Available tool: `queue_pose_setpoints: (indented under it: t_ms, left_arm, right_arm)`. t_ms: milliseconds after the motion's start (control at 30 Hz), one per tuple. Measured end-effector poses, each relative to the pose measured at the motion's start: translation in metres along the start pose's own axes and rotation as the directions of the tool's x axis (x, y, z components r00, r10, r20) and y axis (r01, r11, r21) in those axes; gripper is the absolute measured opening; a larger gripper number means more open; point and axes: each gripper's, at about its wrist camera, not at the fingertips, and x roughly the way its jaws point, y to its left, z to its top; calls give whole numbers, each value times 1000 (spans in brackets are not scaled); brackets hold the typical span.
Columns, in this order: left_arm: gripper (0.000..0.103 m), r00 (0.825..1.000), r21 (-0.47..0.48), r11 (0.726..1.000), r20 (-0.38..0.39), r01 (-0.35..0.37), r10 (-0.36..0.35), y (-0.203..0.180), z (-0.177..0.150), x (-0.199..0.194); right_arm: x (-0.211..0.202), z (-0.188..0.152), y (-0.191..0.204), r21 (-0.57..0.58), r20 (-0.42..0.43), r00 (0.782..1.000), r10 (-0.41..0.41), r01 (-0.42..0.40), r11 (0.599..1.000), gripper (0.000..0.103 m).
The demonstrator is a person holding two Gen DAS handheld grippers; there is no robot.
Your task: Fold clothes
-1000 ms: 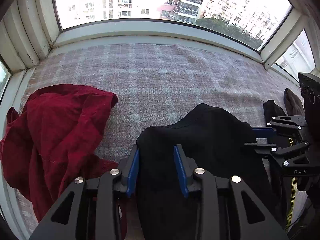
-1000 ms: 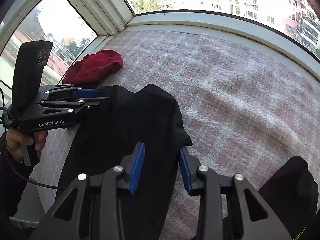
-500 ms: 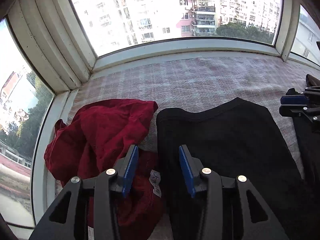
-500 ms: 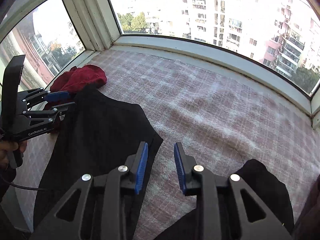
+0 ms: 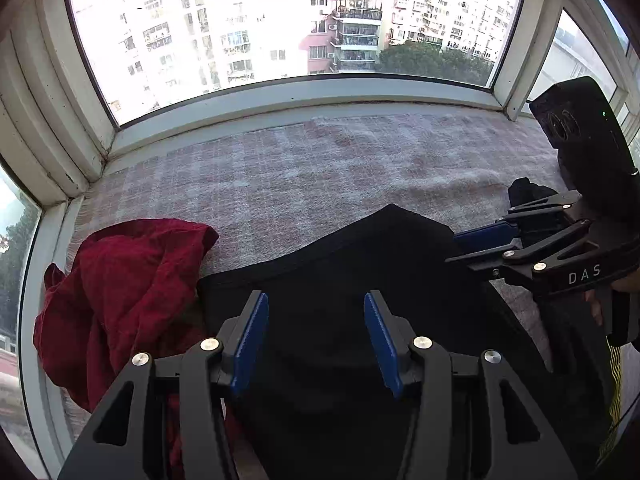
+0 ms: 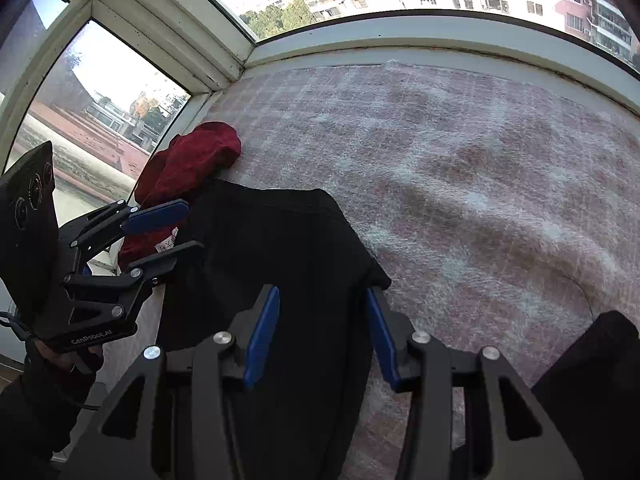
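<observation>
A: Where's the black top (image 5: 352, 280)?

B: Spread on the checked blanket (image 5: 320, 168) in the window bay, its near part under both tools and its far edge humped up rather than lying flat. The red garment (image 5: 120, 292) is bunched just to its left, touching that side edge.

A: And the grippers?

B: The left gripper (image 5: 316, 340) has its jaws spread, with black cloth showing in the gap but nothing pinched. The right gripper (image 6: 320, 332) is spread too, poised over the top's right edge, where a corner of fabric (image 6: 378, 276) pokes out near one blue pad (image 6: 380, 336). Neither is holding anything, as far as I can tell.

A: What could go wrong from here?

B: A few things, I think. If the left one closes low by that side edge, it may catch red cloth along with black (the two lie right against each other there), and the red piece would get dragged into the fold. If either pinches only the top layer, the cloth underneath would stay put and the fold would come out skewed. That hump could also set into a crease.

A: Anything else close by?

B: Another dark garment (image 6: 592, 380) lies at the right, apart from the top.
</observation>
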Motion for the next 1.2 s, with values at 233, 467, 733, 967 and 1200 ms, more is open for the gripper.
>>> queue_pose_setpoints:
  t_ms: [233,467,733,967,1200]
  left_arm:
    - [48,1000,8,1000,4,30,-30,-7,9,0]
    - [48,998,5,1000,-65,-27,27,-6,2,13]
    - [48,991,-20,999,-126,-47,44,4,-8,21]
    - [48,993,-18,999,-115,-30,28,1,-5,13]
    - [48,997,-11,998,-42,62,-62,-16,17,-9]
  right_arm:
    - [-5,0,-6,34,12,998,-64,64,997,44]
    - [5,8,13,-100,2,991,-135,134,986,16]
    - [-24,6,45,-243,167,949,-269,304,921,14]
    - [-39,8,6,-119,145,915,-376,393,912,21]
    - [-140,-35,-36,31,274,904,-330,334,942,24]
